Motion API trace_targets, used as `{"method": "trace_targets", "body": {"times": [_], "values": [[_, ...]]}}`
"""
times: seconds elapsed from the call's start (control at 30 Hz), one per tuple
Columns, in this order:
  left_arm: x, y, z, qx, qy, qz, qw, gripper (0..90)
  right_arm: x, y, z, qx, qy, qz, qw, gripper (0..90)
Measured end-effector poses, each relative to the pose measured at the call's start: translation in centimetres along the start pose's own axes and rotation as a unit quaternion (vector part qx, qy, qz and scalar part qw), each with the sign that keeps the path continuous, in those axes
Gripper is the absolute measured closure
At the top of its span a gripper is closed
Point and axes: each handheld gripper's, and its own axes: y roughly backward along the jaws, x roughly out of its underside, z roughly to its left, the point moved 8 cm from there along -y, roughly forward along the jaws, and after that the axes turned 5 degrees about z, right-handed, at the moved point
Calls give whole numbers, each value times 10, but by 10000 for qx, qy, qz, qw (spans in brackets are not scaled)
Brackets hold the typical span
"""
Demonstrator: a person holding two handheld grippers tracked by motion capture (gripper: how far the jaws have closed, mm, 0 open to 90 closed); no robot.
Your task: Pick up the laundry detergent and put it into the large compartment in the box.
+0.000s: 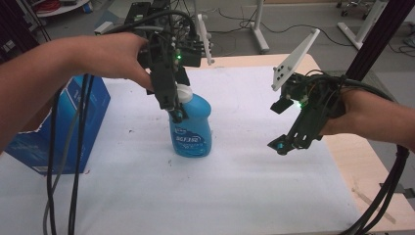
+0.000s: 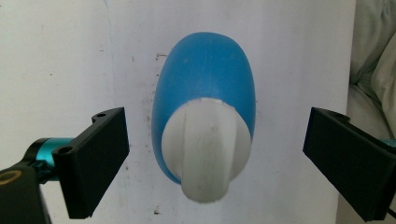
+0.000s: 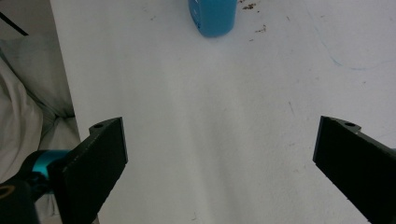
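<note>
- White covering (image 1: 254, 181) lay over one table, whose bare wood edge showed at 3 o'clock in the high view.
- One blue cardboard box (image 1: 73, 122) stood at 9 o'clock on the covering, near the bottle but not touching it.
- One blue bottle (image 1: 192, 128) stood upright just left of the table's centre; its plastic body was bright blue and rounded, broad at the shoulder, with a printed label on the front and one white ribbed cap (image 2: 205, 149) on top.
- Two grippers were in use, one in each hand.
- Left gripper (image 1: 177, 115) hung straight above the bottle, pointing down; in the left gripper view its jaws stood wide apart at 9 and 3 o'clock of the cap, clear of it on both sides, gripping nothing.
- Right gripper (image 1: 286, 143) hovered at 3 o'clock of the bottle, well apart from it, tilted down toward the covering; its jaws were spread wide and empty, with the bottle's base at 12 o'clock in the right gripper view.
</note>
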Motion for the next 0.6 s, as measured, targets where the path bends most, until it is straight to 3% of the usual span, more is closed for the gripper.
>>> {"method": "trace_targets", "body": {"times": [0.4, 0.6], "values": [[-2, -25, 5, 34, -29, 101, 9999, 70, 1, -2, -3, -21, -14, -10, 10000, 21], [-2, -27, 8, 35, -25, 108, 9999, 70, 1, -2, -4, -18, -43, -26, 10000, 21]]}}
